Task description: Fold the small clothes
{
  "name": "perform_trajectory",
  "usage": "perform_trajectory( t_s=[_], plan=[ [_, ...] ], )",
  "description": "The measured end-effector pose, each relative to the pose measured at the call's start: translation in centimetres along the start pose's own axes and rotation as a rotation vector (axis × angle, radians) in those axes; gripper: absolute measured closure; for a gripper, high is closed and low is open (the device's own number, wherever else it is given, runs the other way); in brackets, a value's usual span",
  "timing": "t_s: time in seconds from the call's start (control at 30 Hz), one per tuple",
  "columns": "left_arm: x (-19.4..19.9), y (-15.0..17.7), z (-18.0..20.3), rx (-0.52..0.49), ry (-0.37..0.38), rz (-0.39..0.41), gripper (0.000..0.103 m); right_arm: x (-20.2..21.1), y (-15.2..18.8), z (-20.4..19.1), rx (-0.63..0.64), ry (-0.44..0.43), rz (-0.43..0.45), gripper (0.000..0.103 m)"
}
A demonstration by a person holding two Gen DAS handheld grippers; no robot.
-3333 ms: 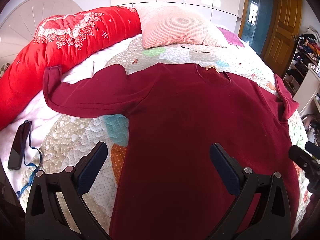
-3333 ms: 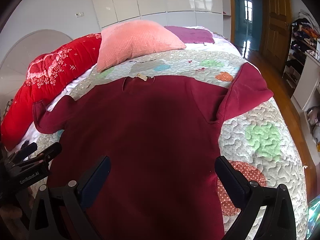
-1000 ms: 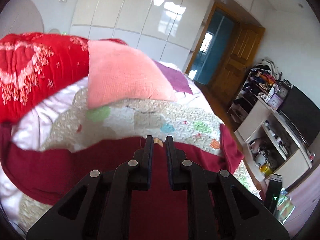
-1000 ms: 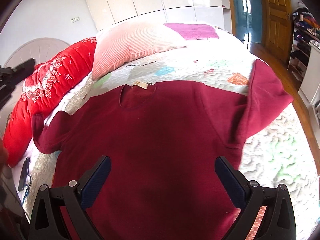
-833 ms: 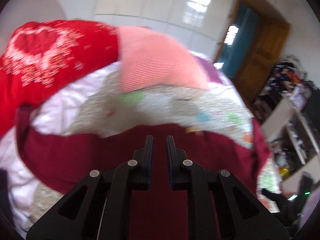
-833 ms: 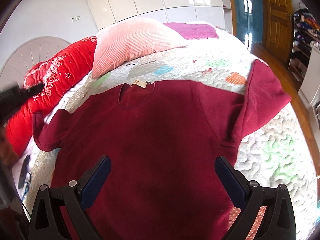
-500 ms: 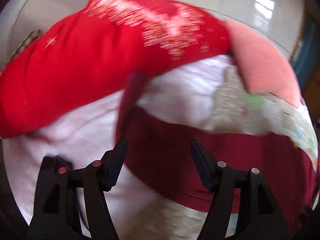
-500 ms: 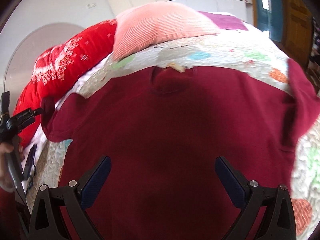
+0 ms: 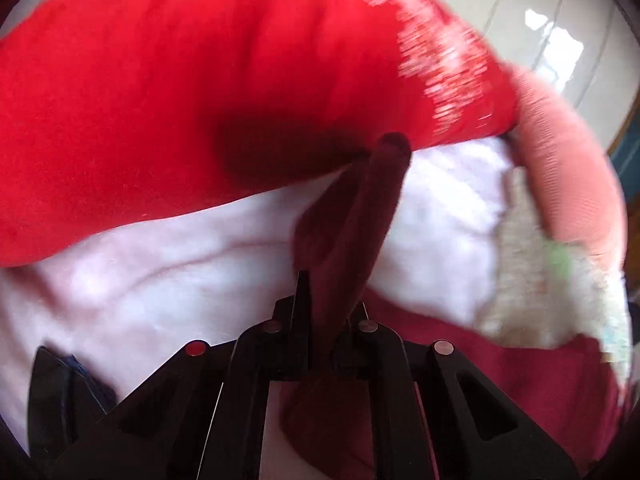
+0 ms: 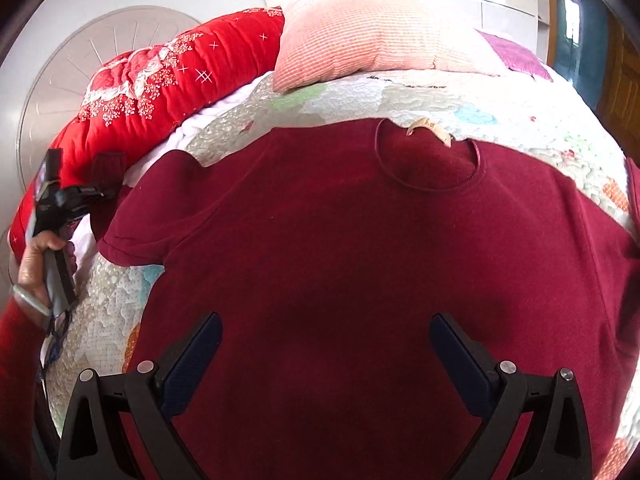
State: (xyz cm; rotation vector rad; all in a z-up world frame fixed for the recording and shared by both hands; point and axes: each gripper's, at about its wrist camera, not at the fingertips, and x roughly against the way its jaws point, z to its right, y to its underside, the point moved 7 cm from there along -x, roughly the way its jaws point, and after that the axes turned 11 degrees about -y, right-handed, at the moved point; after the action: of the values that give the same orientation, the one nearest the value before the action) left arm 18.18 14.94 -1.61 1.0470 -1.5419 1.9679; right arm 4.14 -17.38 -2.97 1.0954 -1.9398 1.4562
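Across the centre of the right wrist view, a dark maroon long-sleeved knit sweater [image 10: 360, 264] lay flat, front up, on a pastel patchwork quilted bedspread [image 10: 460, 108]; round neckline with a tan label at the top. Fabric looked soft and matte, the quilt stippled and puffy. Upper left of that frame: a bright red padded quilt with white floral embroidery [image 10: 160, 92], rolled into a long bolster shape, with a pink ribbed cushion [image 10: 372, 36] beside it.

Right gripper [image 10: 324, 354] sat low over the sweater's lower body, blue-padded fingers spread wide, holding nothing.

Left gripper [image 9: 324, 312] was closed on the sweater's sleeve cuff [image 9: 352, 216], which stood up as a narrow ribbed tongue between the black fingers, against the red quilt and a white sheet [image 9: 160, 280]. That view was motion-blurred. At the left edge of the right wrist view, the person's left hand [image 10: 44, 264] gripped the handle upright, red cuff at the wrist, gripper pointing toward the sleeve end near the red quilt.
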Motion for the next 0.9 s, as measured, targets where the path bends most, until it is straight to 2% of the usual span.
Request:
perform_trajectory(
  t_s=[0.1,0.17,0.23,0.3,0.37,0.43,0.53,0.57,0.63,0.7,0.77,0.83,0.9],
  plan=[
    [6.2,0.6,4.8,-0.083,0.168,0.077,0.097,1.2,-1.0,1.0,0.001,0.016,0.038,0.000],
    [11.6,2.0,9.6,-0.138,0.343,0.110,0.097,2.5,-2.1,2.4,-0.032,0.028,0.080,0.000],
    [15.6,4.3,14.2,-0.215,0.456,0.127,0.097,3.9,-3.1,3.8,-0.087,0.018,0.122,0.000],
    [17.8,7.2,18.3,-0.264,0.537,0.111,0.097,5.1,-3.8,5.0,-0.142,-0.010,0.161,0.000],
    [18.1,11.4,21.8,-0.324,0.581,0.042,0.097,6.3,-4.0,6.4,-0.211,-0.044,0.199,0.000],
    [17.0,16.0,25.0,-0.380,0.575,-0.019,0.097,7.3,-3.6,8.6,-0.317,-0.068,0.239,0.000],
    [14.9,22.5,28.2,-0.470,0.571,-0.145,0.095,7.3,-1.8,11.6,-0.452,-0.107,0.217,0.000],
    [14.5,24.2,28.7,-0.528,0.519,-0.157,0.094,7.1,-1.3,12.3,-0.480,-0.111,0.204,0.000],
    [15.9,24.6,28.3,-0.580,0.489,-0.092,0.092,7.2,-0.6,12.8,-0.492,-0.115,0.202,0.000],
    [17.7,24.1,27.1,-0.587,0.526,-0.089,0.080,7.3,-0.5,12.4,-0.466,-0.132,0.209,0.000],
    [19.1,22.9,25.4,-0.575,0.547,-0.061,0.063,6.9,-0.5,11.7,-0.445,-0.158,0.195,0.000],
    [20.1,21.2,22.9,-0.564,0.507,0.015,0.059,6.3,-0.3,10.6,-0.411,-0.188,0.171,0.000],
    [21.2,19.4,20.3,-0.555,0.460,0.094,0.059,5.9,0.0,9.3,-0.365,-0.198,0.151,0.002]
  ],
)
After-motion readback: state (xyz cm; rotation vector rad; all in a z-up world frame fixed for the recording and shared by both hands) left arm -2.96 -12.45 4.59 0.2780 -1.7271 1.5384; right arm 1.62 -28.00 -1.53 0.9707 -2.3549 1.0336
